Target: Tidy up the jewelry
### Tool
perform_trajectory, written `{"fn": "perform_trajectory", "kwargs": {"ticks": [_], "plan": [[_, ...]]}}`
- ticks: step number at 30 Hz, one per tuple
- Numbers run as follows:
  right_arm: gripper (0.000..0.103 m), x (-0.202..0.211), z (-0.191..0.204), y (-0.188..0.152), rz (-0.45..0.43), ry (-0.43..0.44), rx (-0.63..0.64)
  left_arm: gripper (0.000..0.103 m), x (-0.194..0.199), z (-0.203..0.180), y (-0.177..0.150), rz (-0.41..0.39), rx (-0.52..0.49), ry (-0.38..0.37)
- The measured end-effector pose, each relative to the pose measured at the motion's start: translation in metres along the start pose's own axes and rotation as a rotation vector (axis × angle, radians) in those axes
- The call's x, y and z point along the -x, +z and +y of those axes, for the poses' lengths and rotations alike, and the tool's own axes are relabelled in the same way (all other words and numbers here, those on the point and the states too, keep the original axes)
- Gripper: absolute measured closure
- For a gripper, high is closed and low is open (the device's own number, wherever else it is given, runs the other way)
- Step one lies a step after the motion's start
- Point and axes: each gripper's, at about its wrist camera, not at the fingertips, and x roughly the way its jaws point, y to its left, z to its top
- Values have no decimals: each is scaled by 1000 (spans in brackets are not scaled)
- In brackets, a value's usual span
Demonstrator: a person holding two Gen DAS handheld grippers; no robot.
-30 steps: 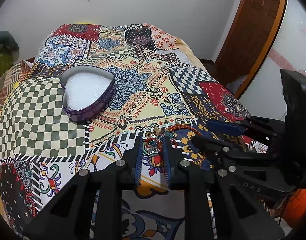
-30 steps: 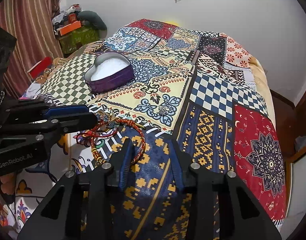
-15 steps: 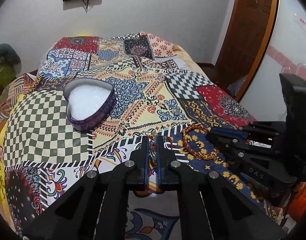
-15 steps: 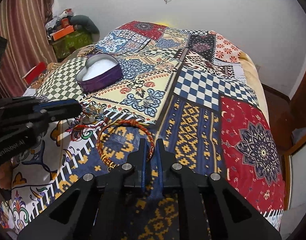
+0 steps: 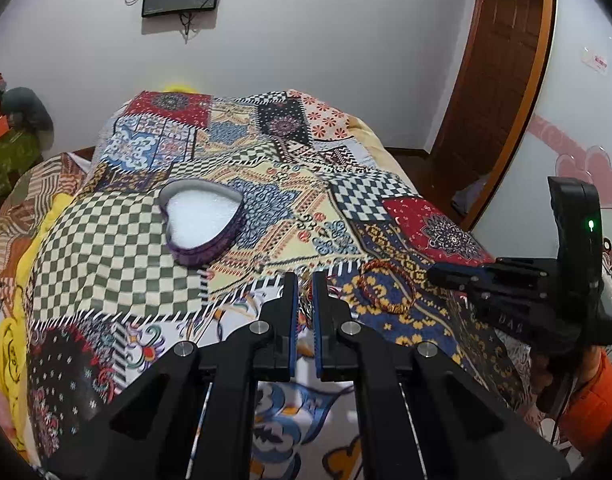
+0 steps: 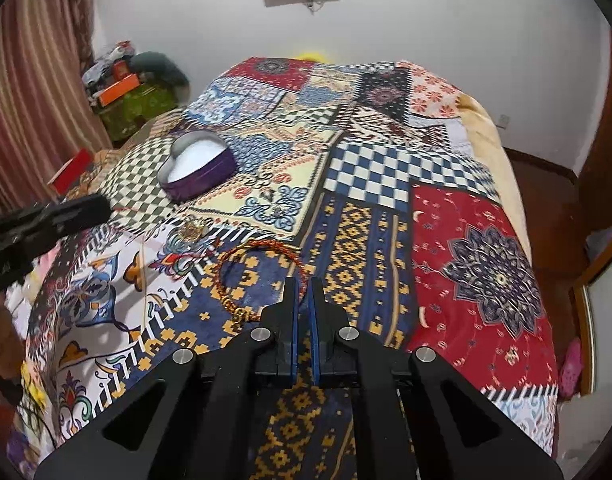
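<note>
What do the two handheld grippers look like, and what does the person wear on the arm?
Both the left gripper and the right gripper are matte black plastic with silver screw heads and blue pads lining the jaws. In the left wrist view, the right gripper's body bears white lettering and a small green light. The person's sleeve is orange.
</note>
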Motion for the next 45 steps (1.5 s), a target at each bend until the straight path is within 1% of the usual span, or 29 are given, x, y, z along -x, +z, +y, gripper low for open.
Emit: {"fn": "perform_trajectory", "kwargs": {"ticks": [1, 3, 4, 5, 6, 7, 8, 13, 17, 21, 22, 23, 24, 25, 26, 28, 29, 32, 37, 41, 45], "plan": [[97, 0, 0, 0, 9, 3, -7, 98, 1, 1, -2, 2, 5, 2], [92, -1, 0, 0, 20, 6, -13, 98, 4, 6, -6, 8, 22, 11], [81, -2, 1, 0, 30, 15, -14, 98, 5, 8, -8, 9, 28, 14], [64, -3, 2, -1, 33, 25, -17, 98, 6, 11, -9, 10, 38, 16], [56, -3, 3, -2, 26, 29, -21, 98, 7, 14, -11, 10, 49, 18], [44, -2, 4, -2, 13, 33, -24, 98, 9, 17, -13, 8, 60, 21], [38, -2, 6, -2, 7, 39, -22, 98, 10, 19, -14, 5, 66, 23], [36, -20, 18, 4, 53, 62, 18, 98, 10, 30, -21, 12, 95, 37], [36, -40, 28, 6, 106, 36, 84, 98, 4, 33, -27, 32, 102, 42], [36, -48, 22, 7, 97, 75, 61, 98, -1, 34, -30, 40, 100, 42], [37, -48, 20, 8, 97, 82, 53, 98, -1, 33, -30, 39, 100, 42], [44, -48, 17, 8, 91, 81, 46, 98, -1, 33, -30, 38, 100, 40], [48, -47, 16, 8, 88, 76, 46, 98, -1, 33, -29, 36, 99, 40], [57, -45, 15, 8, 83, 75, 48, 98, 0, 32, -29, 35, 99, 39], [63, -43, 14, 9, 79, 74, 49, 98, 0, 32, -28, 32, 99, 38], [86, -40, 13, 9, 78, 74, 49, 98, 1, 31, -26, 25, 99, 37], [93, -39, 12, 9, 78, 74, 46, 98, 2, 31, -25, 23, 99, 37], [96, -38, 14, 9, 73, 70, 43, 98, 5, 28, -21, 9, 98, 33], [99, -29, 17, 11, 58, 63, 40, 98, 18, 24, -10, -26, 89, 28], [99, -12, 22, 18, 16, 63, 42, 98, 31, 21, 0, -65, 78, 32], [99, 5, 31, 25, -27, 56, 62, 98, 45, 20, 10, -108, 63, 54]]}}
